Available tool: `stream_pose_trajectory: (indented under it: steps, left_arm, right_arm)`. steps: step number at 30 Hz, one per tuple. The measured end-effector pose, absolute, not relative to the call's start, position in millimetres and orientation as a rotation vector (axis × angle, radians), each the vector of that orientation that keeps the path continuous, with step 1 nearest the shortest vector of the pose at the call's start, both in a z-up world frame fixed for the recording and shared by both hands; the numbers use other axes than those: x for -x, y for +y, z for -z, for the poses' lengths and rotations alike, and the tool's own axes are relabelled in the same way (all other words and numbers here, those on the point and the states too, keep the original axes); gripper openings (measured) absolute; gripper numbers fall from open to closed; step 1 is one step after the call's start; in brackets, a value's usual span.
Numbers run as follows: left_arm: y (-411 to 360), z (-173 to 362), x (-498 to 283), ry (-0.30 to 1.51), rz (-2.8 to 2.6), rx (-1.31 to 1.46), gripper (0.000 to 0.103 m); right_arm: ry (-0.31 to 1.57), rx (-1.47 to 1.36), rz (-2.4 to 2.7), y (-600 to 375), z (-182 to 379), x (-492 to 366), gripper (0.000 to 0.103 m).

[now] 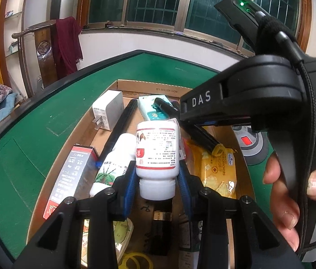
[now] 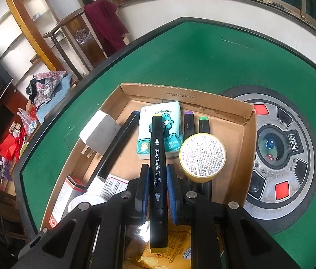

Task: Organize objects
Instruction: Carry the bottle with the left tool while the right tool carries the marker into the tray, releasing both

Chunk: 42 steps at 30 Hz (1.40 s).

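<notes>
My left gripper (image 1: 156, 170) is shut on a white pill bottle (image 1: 156, 148) with a red-edged label, held cap toward me above the cardboard box (image 1: 146, 86). My right gripper (image 2: 156, 174) is shut on a black art marker (image 2: 157, 168) with a yellow end, held lengthwise over the same box (image 2: 180, 94). The right gripper's body (image 1: 247, 94) shows in the left wrist view, at the right above the box, with the marker (image 1: 193, 127) sticking out below it.
In the box lie a white charger (image 2: 99, 134), a long black pen (image 2: 117, 143), a tissue pack (image 2: 160, 121), two more markers (image 2: 189, 123), a yellow-rimmed round tin (image 2: 202, 157), a red-grey carton (image 1: 72, 177), a second white bottle (image 1: 113, 163) and a cracker packet (image 1: 218, 170). A dice panel (image 2: 281, 152) sits in the green table.
</notes>
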<state>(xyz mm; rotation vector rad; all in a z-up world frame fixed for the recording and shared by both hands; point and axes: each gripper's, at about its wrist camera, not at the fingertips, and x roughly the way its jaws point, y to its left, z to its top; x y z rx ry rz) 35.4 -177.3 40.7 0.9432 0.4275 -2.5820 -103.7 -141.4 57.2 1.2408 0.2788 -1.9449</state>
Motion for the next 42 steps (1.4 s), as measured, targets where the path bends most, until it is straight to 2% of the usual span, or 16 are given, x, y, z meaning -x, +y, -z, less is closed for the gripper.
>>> stream_pose_trajectory:
  steps: [6, 11, 16, 20, 25, 32, 37, 40, 42]
  left_arm:
    - [-176, -40, -34, 0.426, 2.583, -0.945, 0.035]
    - [-172, -41, -32, 0.412, 2.598, -0.952, 0.045]
    - [-170, -42, -31, 0.402, 2.599, -0.946, 0.048]
    - [-167, -46, -33, 0.365, 2.601, -0.919, 0.057]
    - [-163, -55, -38, 0.348, 2.617, -0.877, 0.061]
    - [-155, -69, -43, 0.293, 2.627, -0.776, 0.075]
    - [-153, -80, -43, 0.23, 2.647, -0.685, 0.076]
    - [-155, -72, -28, 0.191, 2.623, -0.784, 0.076]
    - [-161, -63, -21, 0.234, 2.601, -0.848, 0.076]
  right_arm:
    - [0.28, -1.239, 1.942, -144, -57, 105, 0.017]
    - [0.279, -1.227, 1.946, -144, -59, 103, 0.017]
    - [0.269, -1.217, 1.945, -142, -64, 102, 0.017]
    - [0.266, -1.2, 1.948, -139, -70, 99, 0.017]
    - [0.245, -1.181, 1.958, -128, -79, 96, 0.017]
    - [0.208, -1.152, 1.976, -102, -90, 91, 0.017]
    - [0.154, -1.142, 1.985, -71, -97, 90, 0.017]
    - [0.12, -1.15, 1.986, -46, -98, 89, 0.018]
    - [0.108, -1.149, 1.987, -27, -98, 86, 0.018]
